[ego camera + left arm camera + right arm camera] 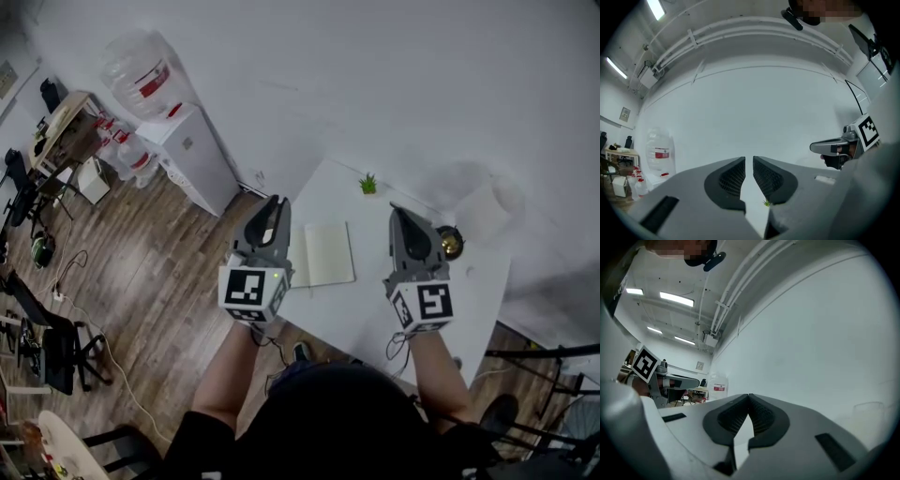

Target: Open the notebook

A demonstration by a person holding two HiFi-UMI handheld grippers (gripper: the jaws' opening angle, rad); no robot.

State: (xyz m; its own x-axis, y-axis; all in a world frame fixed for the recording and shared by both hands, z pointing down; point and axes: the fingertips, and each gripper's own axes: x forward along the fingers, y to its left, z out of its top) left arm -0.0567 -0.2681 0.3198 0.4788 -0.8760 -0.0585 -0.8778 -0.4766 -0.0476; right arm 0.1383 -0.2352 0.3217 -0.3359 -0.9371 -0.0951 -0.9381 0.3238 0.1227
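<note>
A closed notebook [328, 253] with a pale cover lies flat on the white table [375, 309], seen in the head view only. Both grippers are held up above the table and point level at the white wall. My left gripper [273, 208] hovers over the notebook's left edge; its jaws [749, 160] stand a narrow slit apart with nothing between them. My right gripper [399, 216] is to the right of the notebook, its jaws [748, 396] touching at the tips and empty. Neither gripper touches the notebook.
A small green plant [367, 184] stands at the table's far edge. A dark round bowl [451, 242] and a translucent container [489, 208] sit at the far right. A water dispenser [192, 155] with bottles stands on the wooden floor to the left.
</note>
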